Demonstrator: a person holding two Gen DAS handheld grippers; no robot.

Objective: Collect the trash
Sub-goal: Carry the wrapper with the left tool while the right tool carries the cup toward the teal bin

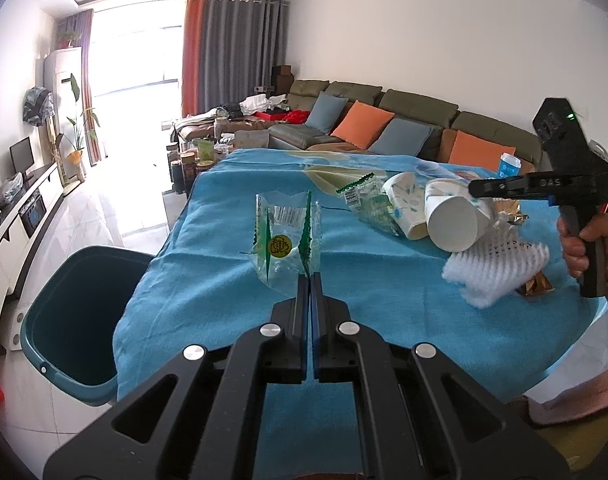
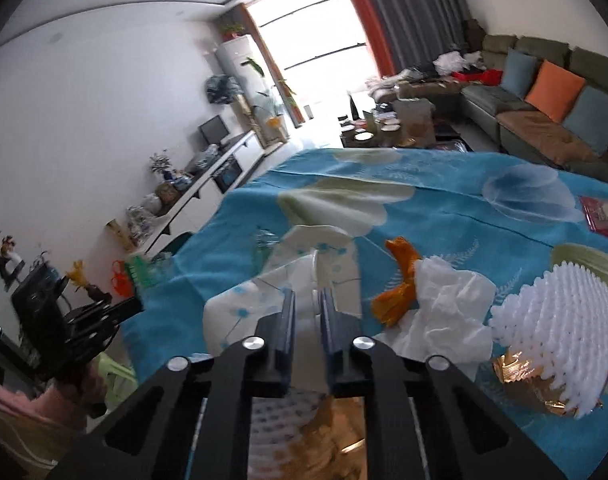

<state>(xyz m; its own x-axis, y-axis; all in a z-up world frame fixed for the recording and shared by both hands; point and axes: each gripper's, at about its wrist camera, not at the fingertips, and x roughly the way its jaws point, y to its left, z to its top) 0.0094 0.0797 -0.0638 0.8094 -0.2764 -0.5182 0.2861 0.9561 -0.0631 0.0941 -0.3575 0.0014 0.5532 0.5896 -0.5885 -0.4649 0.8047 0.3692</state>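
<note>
My left gripper is shut on a clear plastic wrapper with green print and a yellow sticker, held above the blue cloth. A teal bin stands open on the floor to the left of the table. My right gripper is shut on the rim of a white paper cup with blue flowers; it also shows in the left wrist view holding that cup. Another paper cup and a second wrapper lie beside it.
White foam netting, a white tissue, an orange wrapper and gold foil lie on the cloth. A red packet lies far right. A sofa stands behind, a TV cabinet along the left wall.
</note>
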